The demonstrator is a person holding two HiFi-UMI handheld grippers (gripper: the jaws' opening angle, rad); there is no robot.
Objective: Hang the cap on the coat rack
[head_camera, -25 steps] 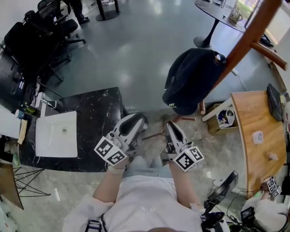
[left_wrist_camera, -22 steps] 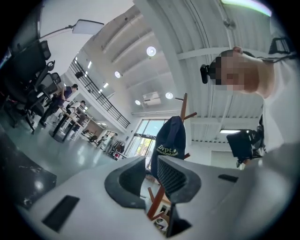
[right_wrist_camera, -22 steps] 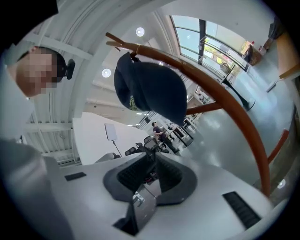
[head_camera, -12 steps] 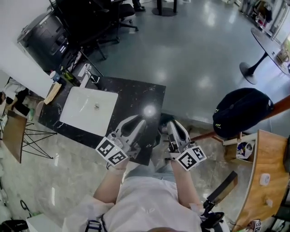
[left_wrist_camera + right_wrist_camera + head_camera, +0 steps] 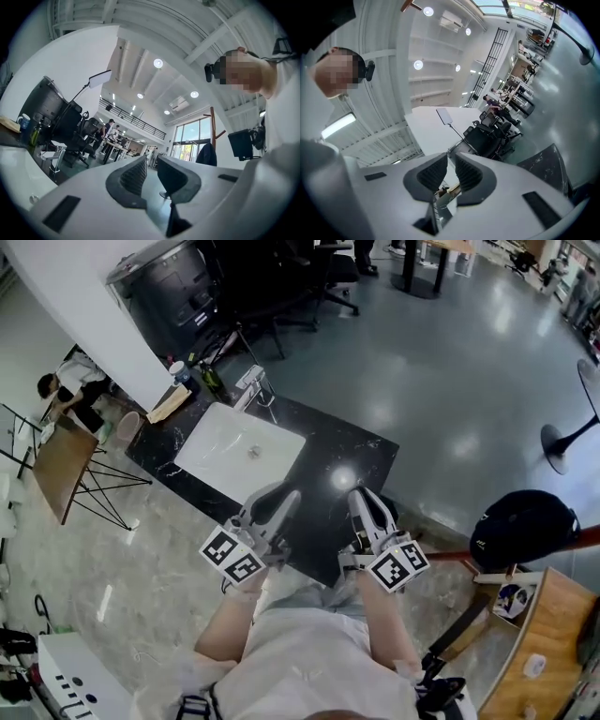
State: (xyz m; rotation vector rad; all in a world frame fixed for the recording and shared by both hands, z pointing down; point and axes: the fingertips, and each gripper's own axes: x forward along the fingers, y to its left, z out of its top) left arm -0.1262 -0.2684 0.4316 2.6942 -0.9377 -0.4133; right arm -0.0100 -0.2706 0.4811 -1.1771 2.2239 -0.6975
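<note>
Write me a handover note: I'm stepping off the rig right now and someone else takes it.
Left tool: jaws close together, nothing between them.
Right tool: the same, empty.
Cap: hanging on the coat rack, off to the person's right, apart from both tools.
Done: the cap is hung and released.
Left: nothing that shows.
</note>
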